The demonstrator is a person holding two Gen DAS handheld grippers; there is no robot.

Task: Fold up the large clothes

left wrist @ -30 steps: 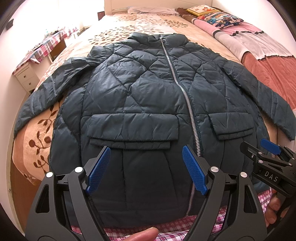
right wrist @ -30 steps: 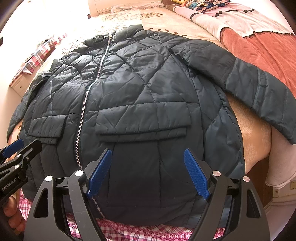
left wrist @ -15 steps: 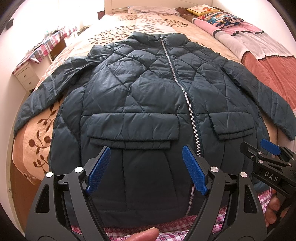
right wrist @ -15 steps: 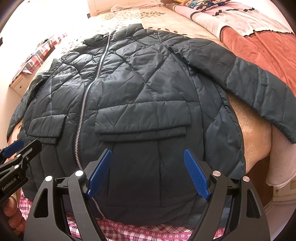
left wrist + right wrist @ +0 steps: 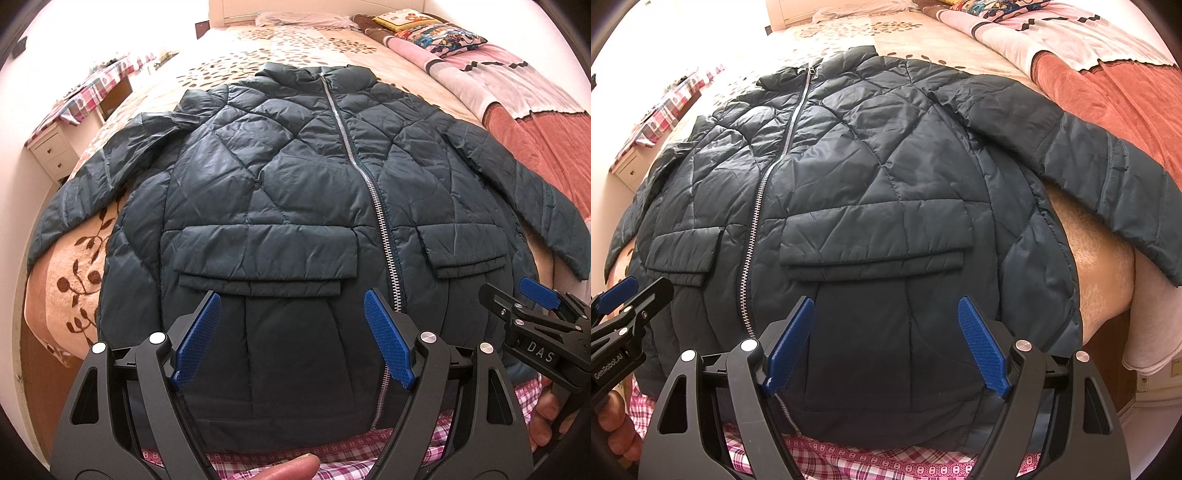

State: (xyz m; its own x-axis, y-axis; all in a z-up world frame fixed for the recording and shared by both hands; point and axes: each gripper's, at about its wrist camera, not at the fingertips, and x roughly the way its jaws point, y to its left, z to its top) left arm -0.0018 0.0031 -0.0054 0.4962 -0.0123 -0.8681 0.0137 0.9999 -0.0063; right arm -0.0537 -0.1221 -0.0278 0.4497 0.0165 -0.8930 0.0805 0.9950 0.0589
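Nothing moved: jacket (image 5: 280, 206) flat on bed, hem below left gripper (image 5: 291, 339) & right gripper (image 5: 886, 343), fingers apart.

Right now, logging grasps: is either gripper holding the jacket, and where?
Neither. The left gripper and right gripper are open above the jacket.

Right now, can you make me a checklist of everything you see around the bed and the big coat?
Surface: bed with a leaf-print cover.
Job's things: dark quilted jacket lying flat, front up, zipped, both sleeves spread out; not folded yet.
Clutter: folded blankets and a pillow along the far right of the bed.
Grippers: left gripper open, holding nothing; right gripper open, holding nothing; both near the hem.
Cables: nothing seen.
Surroundings: white drawers under a checked cloth, left of the bed.
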